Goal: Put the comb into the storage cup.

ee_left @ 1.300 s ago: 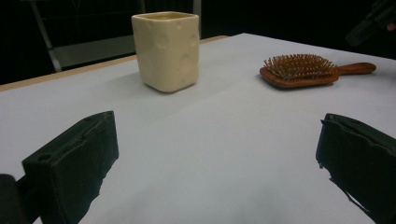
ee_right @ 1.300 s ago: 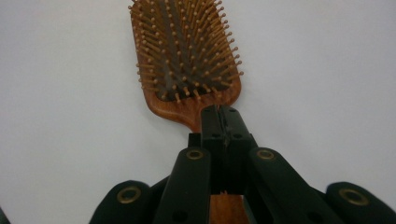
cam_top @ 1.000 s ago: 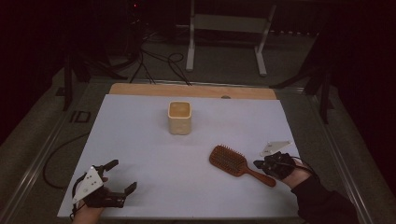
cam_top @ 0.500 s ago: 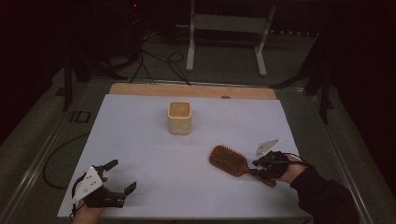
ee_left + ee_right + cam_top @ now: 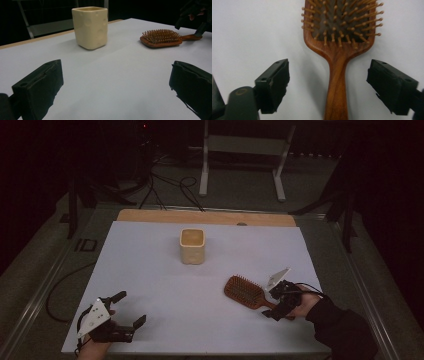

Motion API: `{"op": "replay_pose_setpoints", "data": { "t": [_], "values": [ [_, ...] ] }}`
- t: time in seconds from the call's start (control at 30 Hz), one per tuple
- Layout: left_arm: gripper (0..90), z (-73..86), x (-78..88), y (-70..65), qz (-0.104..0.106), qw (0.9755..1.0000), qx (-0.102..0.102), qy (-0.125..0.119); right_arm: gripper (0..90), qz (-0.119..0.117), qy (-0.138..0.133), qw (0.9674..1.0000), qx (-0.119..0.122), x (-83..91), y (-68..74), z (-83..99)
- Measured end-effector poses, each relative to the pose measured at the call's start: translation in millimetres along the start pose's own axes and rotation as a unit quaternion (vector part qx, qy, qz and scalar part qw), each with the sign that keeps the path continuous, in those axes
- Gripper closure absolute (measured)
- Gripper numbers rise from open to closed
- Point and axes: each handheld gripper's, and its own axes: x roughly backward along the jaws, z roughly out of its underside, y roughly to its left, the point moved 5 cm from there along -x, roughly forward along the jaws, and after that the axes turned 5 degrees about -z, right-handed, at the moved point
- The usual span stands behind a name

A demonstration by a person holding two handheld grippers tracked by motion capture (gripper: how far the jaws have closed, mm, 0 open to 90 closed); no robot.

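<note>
A wooden paddle hairbrush [image 5: 245, 291] lies bristles up on the white table cover, right of centre, with its handle pointing to the near right. My right gripper [image 5: 273, 303] is down at that handle. Its jaws have just been opening and stand wide on either side of the handle [image 5: 337, 82], with neither pad touching it. A cream square cup [image 5: 192, 246] stands upright mid-table. My left gripper [image 5: 131, 308] rests open near the front left corner with nothing between its jaws. From there it faces the cup [image 5: 90, 27] and the brush [image 5: 161, 38].
The white cover [image 5: 150, 270] spans the table, with a bare wooden strip [image 5: 205, 217] along the far edge. Beyond the table a metal stand [image 5: 242, 150] and cables [image 5: 170, 185] sit on the dark floor. A cable [image 5: 65, 280] hangs off the left side.
My right gripper has moved left and down onto the brush handle, and its jaws have gone from shut to wide open. The left gripper, cup and brush have stayed put.
</note>
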Motion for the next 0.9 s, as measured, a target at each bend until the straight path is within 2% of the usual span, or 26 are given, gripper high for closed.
{"op": "replay_pose_setpoints", "data": {
  "t": [0.07,0.17,0.23,0.27,0.33,0.37,0.4,0.47,0.53,0.57,0.7,0.77,0.87,0.9],
  "values": [
    [0.0,-0.5,0.1,0.2,0.000,1.0000,0.002,-0.002,13.7,-0.005,0.007,0.9999,-0.013,-3.3,1.4,0.2],
    [0.0,-0.2,0.4,0.3,0.000,1.0000,0.002,-0.001,13.0,-0.005,0.008,0.9999,-0.013,-7.7,-3.0,0.1],
    [0.0,-0.2,0.2,0.3,0.001,1.0000,0.002,-0.001,13.2,-0.002,0.013,0.9995,-0.028,-10.5,-3.8,-0.3],
    [0.0,-0.4,0.1,0.3,0.001,1.0000,0.003,-0.002,13.5,-0.001,0.016,0.9997,-0.020,-11.9,-5.5,0.0],
    [0.0,-0.2,0.1,0.3,0.001,1.0000,0.002,-0.001,20.0,0.005,0.022,0.9996,-0.018,-13.7,-6.5,0.6],
    [0.0,0.1,0.2,0.1,0.001,1.0000,0.001,0.000,22.0,0.002,0.027,0.9994,-0.024,-14.1,-6.2,0.8],
    [0.0,0.1,0.1,0.1,0.001,1.0000,0.001,0.000,22.4,0.004,0.028,0.9994,-0.018,-15.0,-7.7,0.9],
    [0.0,-0.3,0.1,0.3,0.001,1.0000,0.003,-0.002,32.8,0.011,0.031,0.9993,-0.019,-15.6,-8.9,0.8],
    [0.0,-0.1,0.2,0.1,0.001,1.0000,0.002,-0.001,33.5,0.010,0.035,0.9992,-0.017,-15.8,-9.8,1.1],
    [0.0,0.1,0.2,0.0,0.001,1.0000,0.000,0.000,37.1,0.007,0.039,0.9992,-0.006,-16.5,-11.3,1.3],
    [0.0,0.0,-0.1,0.2,0.002,1.0000,0.002,-0.001,42.5,0.019,0.054,0.9983,-0.014,-16.9,-11.9,0.4],
    [0.0,0.3,-0.1,0.0,0.002,1.0000,0.000,0.001,47.0,0.017,0.057,0.9982,-0.011,-17.1,-13.6,-0.3],
    [0.0,-0.2,0.0,0.5,0.001,1.0000,0.003,-0.001,48.0,0.008,0.071,0.9974,-0.003,-19.5,-13.6,-0.8],
    [0.0,0.0,0.1,0.5,0.001,1.0000,0.003,-0.001,49.1,0.007,0.075,0.9971,-0.010,-20.5,-12.3,-1.3]
  ]
}}
